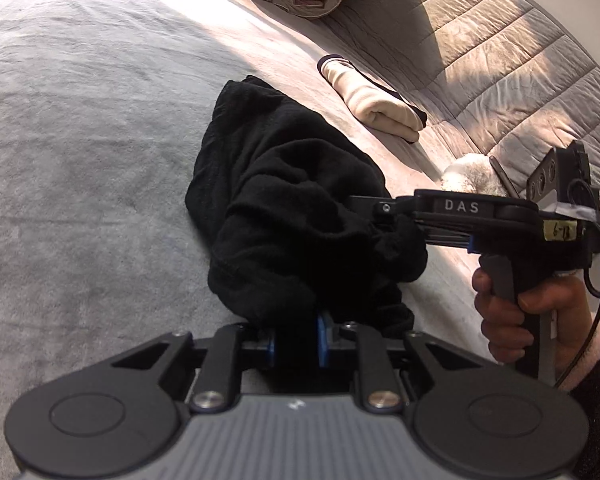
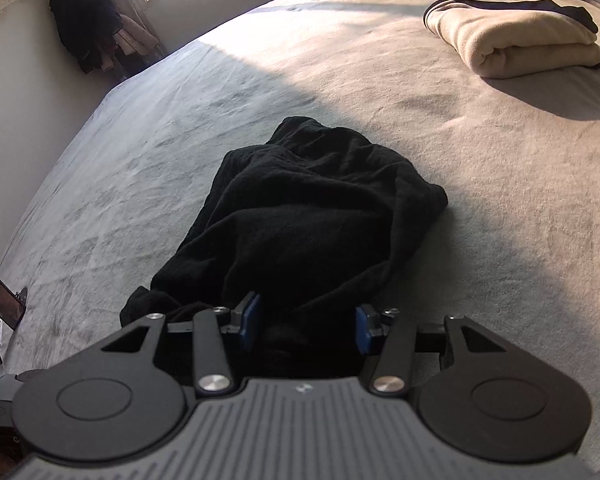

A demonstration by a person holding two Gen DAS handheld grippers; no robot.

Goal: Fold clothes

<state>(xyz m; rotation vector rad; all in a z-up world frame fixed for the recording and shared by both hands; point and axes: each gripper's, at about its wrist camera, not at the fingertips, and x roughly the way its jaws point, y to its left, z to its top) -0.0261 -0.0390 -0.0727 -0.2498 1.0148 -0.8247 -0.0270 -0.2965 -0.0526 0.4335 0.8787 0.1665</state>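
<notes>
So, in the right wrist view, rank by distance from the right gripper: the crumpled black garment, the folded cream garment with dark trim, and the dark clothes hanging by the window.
1. Crumpled black garment: between the right gripper's fingers, centre.
2. Folded cream garment with dark trim: upper right, on the bed.
3. Dark clothes hanging by the window: upper left, beyond the bed.

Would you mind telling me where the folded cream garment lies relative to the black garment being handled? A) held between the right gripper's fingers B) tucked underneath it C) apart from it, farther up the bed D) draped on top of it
C: the folded cream garment rests by itself on the bed cover, with bare cover between it and the black garment.
</notes>
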